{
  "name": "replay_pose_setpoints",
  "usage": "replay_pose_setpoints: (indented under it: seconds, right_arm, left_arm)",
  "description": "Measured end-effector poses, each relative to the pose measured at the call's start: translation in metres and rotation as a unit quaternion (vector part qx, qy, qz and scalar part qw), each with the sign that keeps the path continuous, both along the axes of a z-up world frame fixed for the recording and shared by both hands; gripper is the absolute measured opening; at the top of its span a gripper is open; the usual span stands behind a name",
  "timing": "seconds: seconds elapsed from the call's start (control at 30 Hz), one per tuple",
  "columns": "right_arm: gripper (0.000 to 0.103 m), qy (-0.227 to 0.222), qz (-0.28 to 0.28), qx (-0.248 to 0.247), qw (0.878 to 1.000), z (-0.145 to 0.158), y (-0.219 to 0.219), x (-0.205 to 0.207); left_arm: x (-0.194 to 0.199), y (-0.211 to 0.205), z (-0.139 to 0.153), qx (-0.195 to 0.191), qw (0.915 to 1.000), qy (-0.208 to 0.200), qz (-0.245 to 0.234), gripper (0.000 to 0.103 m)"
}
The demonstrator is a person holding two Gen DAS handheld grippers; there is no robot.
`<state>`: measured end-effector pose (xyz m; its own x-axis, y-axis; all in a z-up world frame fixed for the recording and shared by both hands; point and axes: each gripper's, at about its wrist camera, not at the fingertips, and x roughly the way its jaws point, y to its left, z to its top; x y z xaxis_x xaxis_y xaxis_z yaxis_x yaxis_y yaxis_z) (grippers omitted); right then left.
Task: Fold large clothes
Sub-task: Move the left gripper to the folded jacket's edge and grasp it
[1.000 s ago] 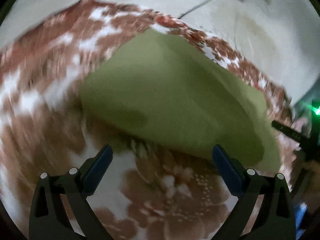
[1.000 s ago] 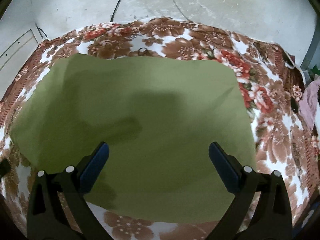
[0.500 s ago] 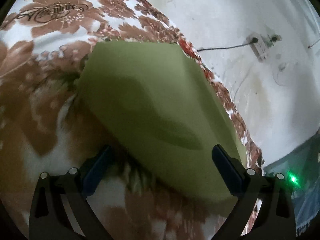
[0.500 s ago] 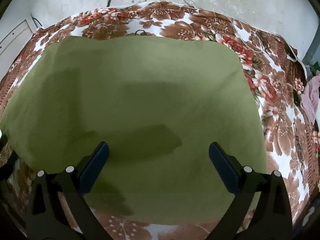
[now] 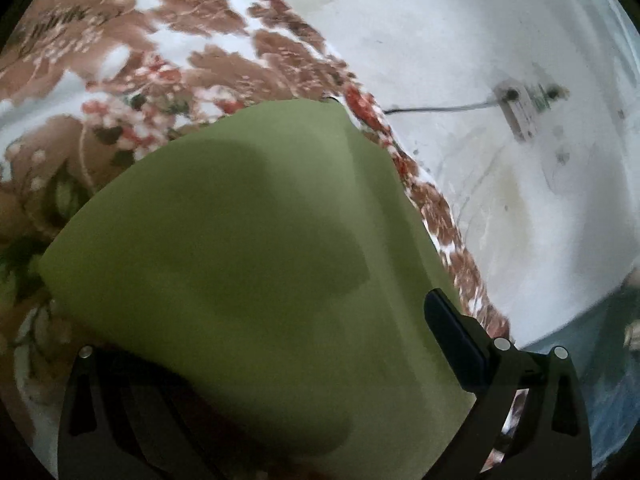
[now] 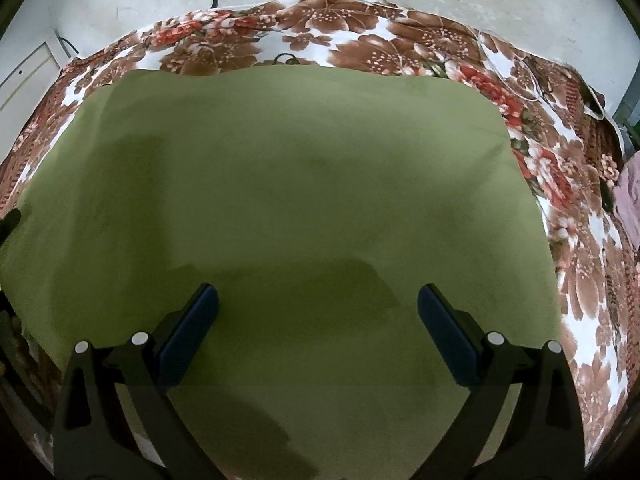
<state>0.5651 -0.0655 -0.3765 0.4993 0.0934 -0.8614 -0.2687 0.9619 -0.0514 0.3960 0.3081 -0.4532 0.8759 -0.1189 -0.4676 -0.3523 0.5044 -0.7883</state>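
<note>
A large plain green cloth (image 6: pixel 312 184) lies spread flat on a brown and red flowered bedspread (image 6: pixel 580 280). My right gripper (image 6: pixel 318 320) is open and empty, low over the cloth's near part. In the left wrist view the green cloth (image 5: pixel 256 264) fills the middle. My left gripper (image 5: pixel 288 344) is open at the cloth's near edge. The cloth lies over its left finger and hides the tip. Its right finger (image 5: pixel 456 340) shows above the cloth.
The flowered bedspread (image 5: pixel 120 80) ends at a pale concrete floor (image 5: pixel 500 200) with a power strip (image 5: pixel 520 108) and cable. A pink garment (image 6: pixel 630 200) lies at the right edge. A white panel (image 6: pixel 24 76) stands at far left.
My left gripper has swung round and moved in at the cloth's edge, which now covers its left finger. My right gripper has moved forward and lower over the cloth.
</note>
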Motion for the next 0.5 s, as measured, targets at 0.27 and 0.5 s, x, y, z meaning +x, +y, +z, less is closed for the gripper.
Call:
replay_pose_setpoints:
  seconds: [0.27,0.5]
  right_arm:
    - [0.098,0.005,-0.019,0.006,1.000,-0.003,0.001,0.001]
    - [0.098,0.012,-0.033,0.024,0.999,0.010,0.009,-0.006]
  left_arm:
    - [-0.036,0.007,-0.007,0.026,0.9978,0.039,0.048,0.092]
    - [-0.016,0.000,-0.005,0.009,0.9998,0.018,0.004,0.024]
